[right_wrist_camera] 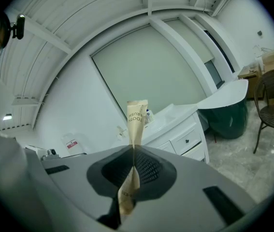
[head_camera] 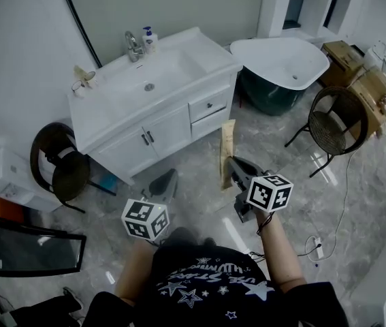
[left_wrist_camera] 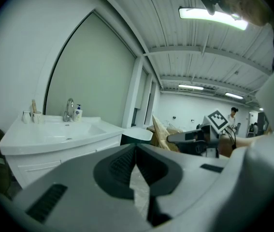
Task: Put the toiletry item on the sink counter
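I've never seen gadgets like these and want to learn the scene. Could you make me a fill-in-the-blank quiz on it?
1. The fingers of the right gripper pinch a tan packet printed ____.
2. The left gripper, fingers together, holds ____.
3. On the sink counter, the soap bottle stands beside the ____.
Missing words: toothbrush; nothing; faucet.

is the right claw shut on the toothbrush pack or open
Shut on it: in the right gripper view the right claw pinches the toothbrush pack, which sticks up from between its jaws.
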`<state>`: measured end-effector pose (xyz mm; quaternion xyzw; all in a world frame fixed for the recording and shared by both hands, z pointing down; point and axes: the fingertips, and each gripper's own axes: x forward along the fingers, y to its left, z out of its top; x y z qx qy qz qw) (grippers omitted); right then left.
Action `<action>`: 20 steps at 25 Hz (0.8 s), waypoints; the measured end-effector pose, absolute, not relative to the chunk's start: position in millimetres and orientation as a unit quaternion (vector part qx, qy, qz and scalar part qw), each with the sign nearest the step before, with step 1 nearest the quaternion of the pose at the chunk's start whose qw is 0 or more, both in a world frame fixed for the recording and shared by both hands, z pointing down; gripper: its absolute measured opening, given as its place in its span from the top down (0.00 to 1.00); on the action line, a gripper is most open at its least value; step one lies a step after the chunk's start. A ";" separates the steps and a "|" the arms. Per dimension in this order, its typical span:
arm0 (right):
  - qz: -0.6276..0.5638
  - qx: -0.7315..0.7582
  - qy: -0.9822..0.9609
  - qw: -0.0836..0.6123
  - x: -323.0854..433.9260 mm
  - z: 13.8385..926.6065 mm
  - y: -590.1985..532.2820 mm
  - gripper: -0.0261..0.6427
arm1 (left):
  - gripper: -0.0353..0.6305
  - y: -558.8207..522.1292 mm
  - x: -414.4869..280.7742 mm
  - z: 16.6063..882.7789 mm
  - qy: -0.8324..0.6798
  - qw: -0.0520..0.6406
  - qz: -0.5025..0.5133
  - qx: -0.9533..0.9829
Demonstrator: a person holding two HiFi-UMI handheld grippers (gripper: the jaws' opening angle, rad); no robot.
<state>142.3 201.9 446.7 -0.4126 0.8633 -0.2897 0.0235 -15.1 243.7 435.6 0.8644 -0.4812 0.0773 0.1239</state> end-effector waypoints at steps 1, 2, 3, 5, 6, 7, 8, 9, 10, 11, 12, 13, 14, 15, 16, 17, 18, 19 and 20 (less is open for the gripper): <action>-0.291 -0.411 0.864 0.022 144.1 448.6 203.3 0.93 | 0.92 245.8 -12.5 436.7 -0.482 0.125 0.076 0.864; -0.292 -0.409 0.864 0.020 145.8 450.8 204.7 0.93 | 0.92 247.3 -10.5 437.5 -0.483 0.125 0.077 0.863; -0.294 -0.408 0.864 0.019 147.3 453.0 205.4 0.93 | 0.92 247.9 -9.3 438.2 -0.485 0.124 0.079 0.862; -0.298 -0.408 0.863 0.018 149.5 456.5 203.5 0.93 | 0.92 246.7 -8.6 439.3 -0.488 0.123 0.081 0.861; -0.299 -0.408 0.863 0.018 150.1 458.0 201.2 0.93 | 0.92 245.5 -9.0 440.2 -0.489 0.123 0.081 0.860; -0.300 -0.407 0.862 0.017 150.4 459.6 198.4 0.93 | 0.92 243.9 -9.6 441.6 -0.491 0.124 0.082 0.858; -0.301 -0.408 0.862 0.016 150.6 461.6 195.1 0.93 | 0.92 241.8 -10.3 443.8 -0.493 0.126 0.082 0.857; -0.302 -0.408 0.861 0.014 150.5 463.8 191.5 0.93 | 0.92 238.9 -11.1 446.5 -0.494 0.130 0.082 0.856; -0.304 -0.409 0.861 0.011 150.2 466.3 187.7 0.93 | 0.92 235.2 -11.8 449.8 -0.495 0.134 0.082 0.855; -0.305 -0.409 0.860 0.008 149.9 468.7 183.9 0.93 | 0.92 230.5 -12.7 453.2 -0.495 0.139 0.083 0.854; -0.306 -0.410 0.859 0.004 149.8 471.0 179.7 0.93 | 0.92 224.8 -13.7 456.2 -0.495 0.144 0.083 0.853; -0.307 -0.412 0.858 0.001 150.3 472.9 174.8 0.93 | 0.92 217.8 -14.6 458.5 -0.495 0.148 0.083 0.852; -0.307 -0.414 0.857 -0.002 151.4 474.6 168.8 0.93 | 0.92 209.5 -15.3 459.7 -0.495 0.151 0.082 0.852; -0.307 -0.418 0.855 -0.004 153.3 476.1 161.7 0.93 | 0.92 200.3 -15.5 460.0 -0.494 0.152 0.081 0.852; -0.308 -0.422 0.853 -0.005 155.7 477.5 153.9 0.93 | 0.92 190.8 -15.1 459.7 -0.493 0.151 0.080 0.853; -0.308 -0.426 0.850 -0.006 158.2 478.8 145.6 0.93 | 0.92 181.0 -14.3 459.2 -0.491 0.150 0.079 0.854; -0.308 -0.430 0.848 -0.006 160.3 479.8 136.7 0.93 | 0.92 170.8 -13.5 459.0 -0.489 0.148 0.078 0.856; -0.308 -0.434 0.847 -0.006 161.7 480.9 127.2 0.93 | 0.92 159.9 -13.0 459.4 -0.486 0.147 0.079 0.858; -0.309 -0.437 0.845 -0.005 162.3 482.3 117.3 0.93 | 0.92 148.6 -13.0 460.8 -0.484 0.147 0.079 0.859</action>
